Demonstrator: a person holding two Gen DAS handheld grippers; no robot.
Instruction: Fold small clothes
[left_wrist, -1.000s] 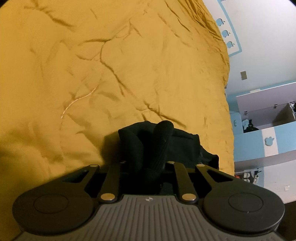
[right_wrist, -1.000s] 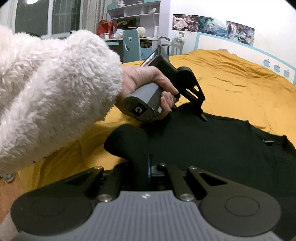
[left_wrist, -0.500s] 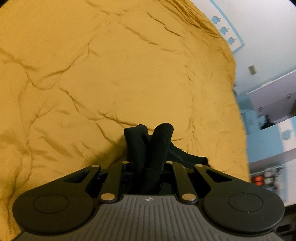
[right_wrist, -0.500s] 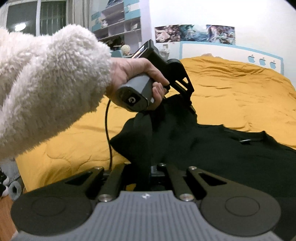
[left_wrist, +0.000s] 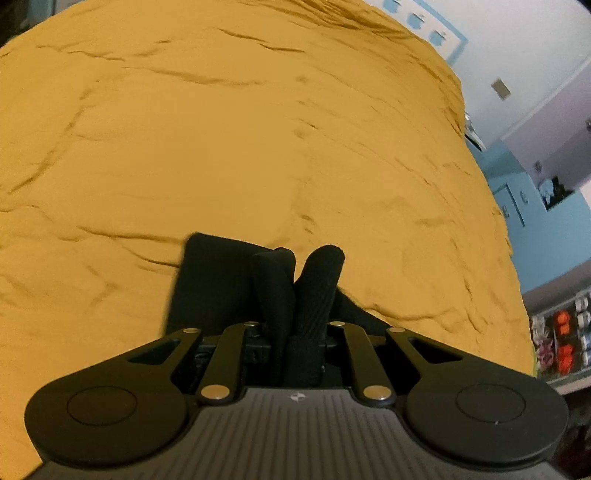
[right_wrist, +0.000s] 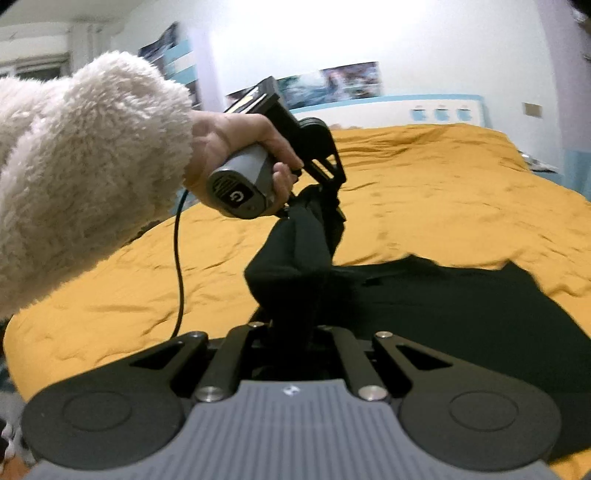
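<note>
A black garment (right_wrist: 461, 310) lies on the yellow bedspread (right_wrist: 443, 184), its near edge lifted off the bed. My left gripper (left_wrist: 299, 266) is shut on a fold of the black garment (left_wrist: 210, 280), which hangs below its fingers. In the right wrist view the left gripper (right_wrist: 332, 192) is held up in a hand with a white fleece sleeve (right_wrist: 85, 173), black cloth hanging from it. My right gripper (right_wrist: 291, 295) is shut on another bunch of the same cloth, which hides its fingertips.
The yellow bedspread (left_wrist: 258, 129) fills most of the left view. A cable (right_wrist: 180, 258) hangs from the left gripper. A white and blue headboard (right_wrist: 424, 110) and posters stand at the back. Blue furniture and shelves (left_wrist: 561, 343) stand right of the bed.
Both grippers have risen with the garment's edge. The cloth that lay flat under the left gripper now hangs from it above the bed.
</note>
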